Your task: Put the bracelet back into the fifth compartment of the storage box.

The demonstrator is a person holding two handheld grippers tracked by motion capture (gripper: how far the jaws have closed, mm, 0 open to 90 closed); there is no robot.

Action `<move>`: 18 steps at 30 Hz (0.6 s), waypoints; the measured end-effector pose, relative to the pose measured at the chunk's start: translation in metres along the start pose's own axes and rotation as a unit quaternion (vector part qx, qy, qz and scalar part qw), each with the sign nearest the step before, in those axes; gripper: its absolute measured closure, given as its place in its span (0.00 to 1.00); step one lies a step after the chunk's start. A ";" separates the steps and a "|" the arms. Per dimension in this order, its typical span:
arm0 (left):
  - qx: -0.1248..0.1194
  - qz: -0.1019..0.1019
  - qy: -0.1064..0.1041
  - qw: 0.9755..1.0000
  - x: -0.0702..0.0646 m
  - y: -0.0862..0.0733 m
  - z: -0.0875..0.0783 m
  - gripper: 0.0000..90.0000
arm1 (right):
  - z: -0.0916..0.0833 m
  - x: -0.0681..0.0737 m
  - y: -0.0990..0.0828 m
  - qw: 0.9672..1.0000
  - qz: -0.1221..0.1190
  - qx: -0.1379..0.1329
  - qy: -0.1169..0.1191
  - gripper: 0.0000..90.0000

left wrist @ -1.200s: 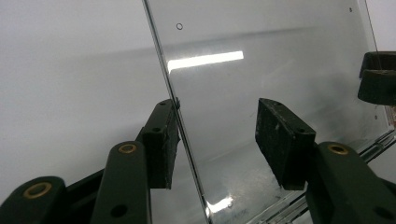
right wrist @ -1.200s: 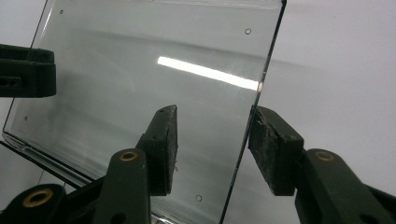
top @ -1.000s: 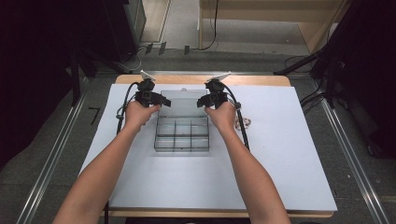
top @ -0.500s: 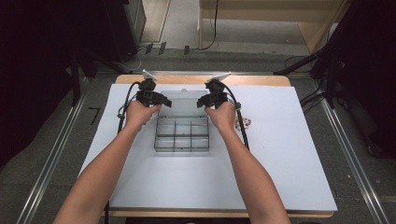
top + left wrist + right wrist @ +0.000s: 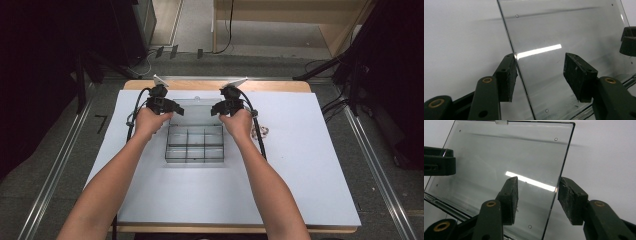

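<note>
On the white tabletop (image 5: 310, 165), near its far edge: a clear plastic compartment box (image 5: 195, 143) with a grid of dividers, its flat transparent lid (image 5: 196, 106) swung open and lying back toward the far side, joined to the box along the hinge edge.

At the lid's left end, in the high view: the left claw (image 5: 172, 106), gripped by the person's left hand (image 5: 148, 121), black cable trailing down past the wrist. Seen in the left gripper view: the left claw (image 5: 540, 72) spread wide, astride the lid's side edge (image 5: 519, 75), jaws having just been opening. One pad (image 5: 507, 75) just beside or barely against that edge, on the tabletop side; the other pad (image 5: 579, 72) over the lid's glossy face, well clear of the edge. No pinch.

At the lid's right end, in the high view: the right claw (image 5: 216, 107), held by the right hand (image 5: 237, 122). Seen in the right gripper view: the right claw (image 5: 537, 195) likewise parted and astride the opposite side edge (image 5: 556, 192), one pad (image 5: 510, 195) over the lid, the other (image 5: 571, 197) outside over the white surface, a narrow gap showing beside the edge. Small latch tab (image 5: 501, 122) at the lid's far rim.

Just right of the right wrist, on the tabletop: a small pale tangle (image 5: 260, 132), too small to identify.
</note>
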State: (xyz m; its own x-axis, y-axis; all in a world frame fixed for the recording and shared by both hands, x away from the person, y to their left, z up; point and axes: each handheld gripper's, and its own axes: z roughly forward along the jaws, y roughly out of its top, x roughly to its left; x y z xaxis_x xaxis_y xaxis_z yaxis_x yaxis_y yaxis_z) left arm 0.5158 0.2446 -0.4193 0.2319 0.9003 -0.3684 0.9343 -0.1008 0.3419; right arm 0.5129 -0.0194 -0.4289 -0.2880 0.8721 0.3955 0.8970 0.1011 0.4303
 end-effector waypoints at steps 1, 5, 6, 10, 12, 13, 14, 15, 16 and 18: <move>0.002 0.000 -0.001 1.000 0.000 0.000 0.000 0.50 | 0.000 0.000 0.000 1.000 -0.001 0.000 0.000 0.58; 0.005 -0.003 0.000 1.000 0.001 0.000 0.002 0.50 | 0.002 0.000 0.000 1.000 0.002 0.005 -0.001 0.57; 0.007 -0.003 0.001 1.000 0.001 0.000 0.002 0.50 | 0.002 0.000 0.000 1.000 0.002 0.007 -0.003 0.57; 0.011 -0.005 0.002 1.000 0.002 0.000 0.003 0.49 | 0.003 0.000 0.000 1.000 0.004 0.011 -0.005 0.56; 0.013 -0.005 0.003 1.000 0.002 0.000 0.004 0.49 | 0.004 -0.001 0.000 1.000 0.005 0.012 -0.005 0.56; 0.013 -0.005 0.004 1.000 0.002 0.000 0.004 0.49 | 0.004 0.000 0.000 1.000 0.005 0.012 -0.006 0.56; 0.013 -0.004 0.005 1.000 0.001 0.000 0.004 0.49 | 0.004 0.000 0.000 1.000 0.004 0.013 -0.007 0.56; 0.014 -0.004 0.005 1.000 0.001 0.000 0.004 0.48 | 0.005 0.000 0.000 1.000 0.005 0.013 -0.008 0.56; 0.014 -0.004 0.006 1.000 0.002 0.000 0.005 0.48 | 0.005 0.000 0.000 1.000 0.005 0.014 -0.008 0.56; 0.015 -0.006 0.005 1.000 0.002 0.000 0.005 0.48 | 0.005 -0.001 -0.001 1.000 0.004 0.015 -0.008 0.56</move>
State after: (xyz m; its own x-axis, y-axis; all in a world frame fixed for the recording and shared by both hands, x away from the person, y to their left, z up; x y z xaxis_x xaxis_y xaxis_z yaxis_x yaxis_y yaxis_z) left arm 0.5175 0.2440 -0.4245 0.2187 0.9060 -0.3624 0.9446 -0.1034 0.3115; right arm 0.5143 -0.0175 -0.4338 -0.2764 0.8801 0.3860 0.9090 0.1091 0.4023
